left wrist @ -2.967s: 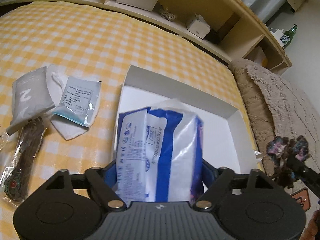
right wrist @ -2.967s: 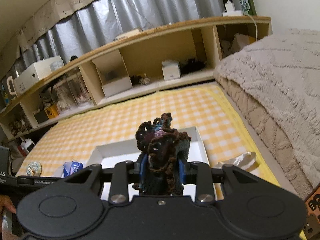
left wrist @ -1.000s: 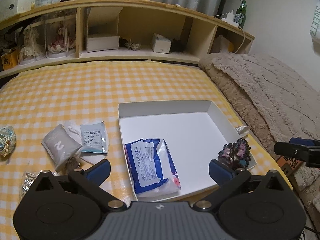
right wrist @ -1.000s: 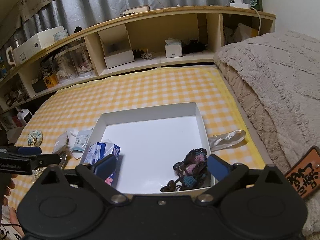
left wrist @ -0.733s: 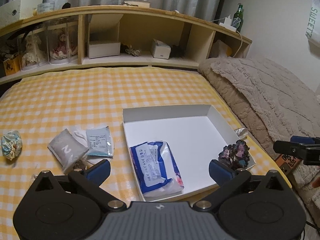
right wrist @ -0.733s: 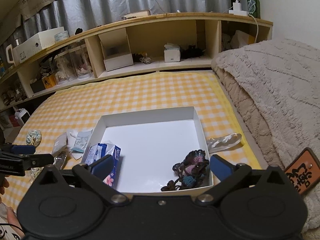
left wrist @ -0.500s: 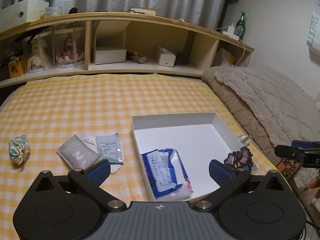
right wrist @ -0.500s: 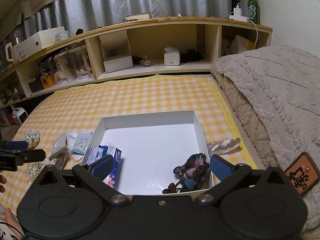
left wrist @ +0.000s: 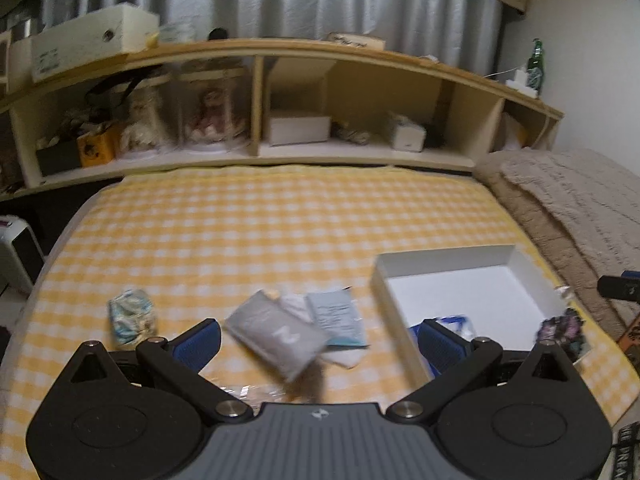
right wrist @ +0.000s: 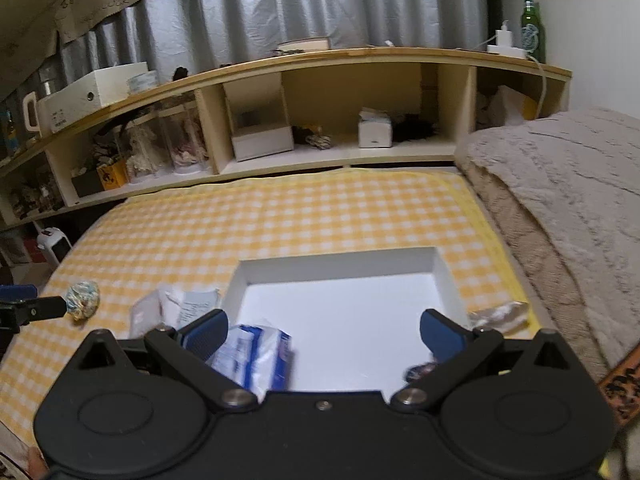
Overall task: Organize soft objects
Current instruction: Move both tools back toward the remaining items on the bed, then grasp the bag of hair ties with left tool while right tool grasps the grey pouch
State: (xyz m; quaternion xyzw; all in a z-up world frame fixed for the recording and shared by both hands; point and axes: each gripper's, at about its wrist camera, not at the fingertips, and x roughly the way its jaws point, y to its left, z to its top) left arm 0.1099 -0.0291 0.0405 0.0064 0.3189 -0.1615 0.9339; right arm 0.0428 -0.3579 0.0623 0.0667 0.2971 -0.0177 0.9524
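yellow-and-white checked bedcover (left wrist: 260, 232) fills both of my views, with a long wooden shelf unit (right wrist: 320, 64) and grey curtains behind it. my left claw (left wrist: 318, 338) is spread wide and holds nothing; under it lie a grey soft pouch with a white mark (left wrist: 276, 334) and a pale blue printed packet (left wrist: 336, 314) just beside it, with a small pale blue fabric ball (left wrist: 130, 316) off to the left. my right claw (right wrist: 324, 332) is also wide open and empty, hanging over the shallow white cardboard box (right wrist: 340, 264). inside the box sit a blue-and-white tissue pack (right wrist: 256, 354) at the near left and a dark crocheted yarn piece (left wrist: 562, 330) at the near right corner.
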